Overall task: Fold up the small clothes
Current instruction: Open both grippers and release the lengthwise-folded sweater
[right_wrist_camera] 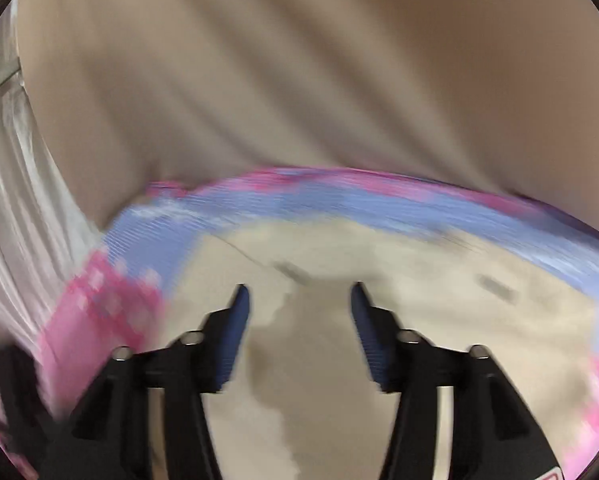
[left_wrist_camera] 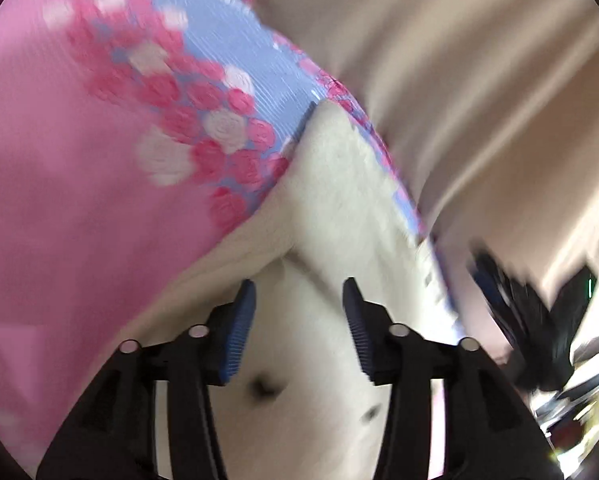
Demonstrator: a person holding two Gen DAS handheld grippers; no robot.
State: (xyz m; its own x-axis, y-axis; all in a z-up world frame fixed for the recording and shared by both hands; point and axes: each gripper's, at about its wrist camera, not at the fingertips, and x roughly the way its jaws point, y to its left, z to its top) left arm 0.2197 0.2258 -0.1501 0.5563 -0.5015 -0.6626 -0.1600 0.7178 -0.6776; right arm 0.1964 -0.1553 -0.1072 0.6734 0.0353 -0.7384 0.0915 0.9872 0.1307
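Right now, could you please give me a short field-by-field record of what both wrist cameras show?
garment: cream garment, lying on the mat
surface: pink and blue flowered mat over beige sheet
left gripper: open, over the cream garment, holding nothing
right gripper: open, over the same garment, holding nothing
image quality: both views motion-blurred
fold state: cannot tell

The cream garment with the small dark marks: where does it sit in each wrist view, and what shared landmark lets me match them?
Left wrist: the cream garment fills the lower centre, between and beyond the open left gripper.
Right wrist: it spreads across the lower half, under the open right gripper.
Shared landmark: the pink-and-lilac floral mat beneath it, on beige fabric.
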